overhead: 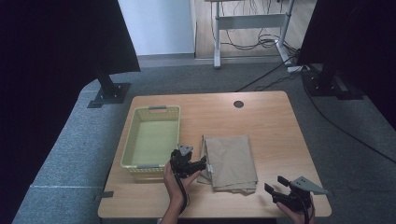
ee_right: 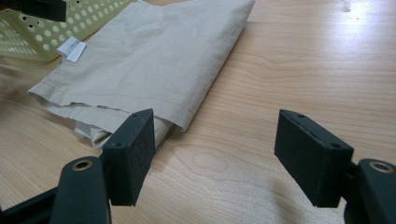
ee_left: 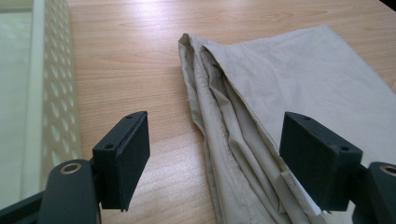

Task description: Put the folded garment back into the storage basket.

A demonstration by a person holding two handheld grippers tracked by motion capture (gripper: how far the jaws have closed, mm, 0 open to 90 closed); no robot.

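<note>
A folded beige cloth lies on the wooden table, to the right of a pale yellow plastic basket. My left gripper is open at the cloth's left edge; in the left gripper view its jaws straddle the layered edge of the cloth with the basket wall at the left. My right gripper is open near the table's front right, just off the cloth's near right corner. In the right gripper view the cloth lies ahead to the left, a white label on it.
The basket is empty, with grey handles at each end. A round cable hole sits at the table's far side. Bare wood stretches right of the cloth. Dark stands and another desk's legs stand on the carpet beyond.
</note>
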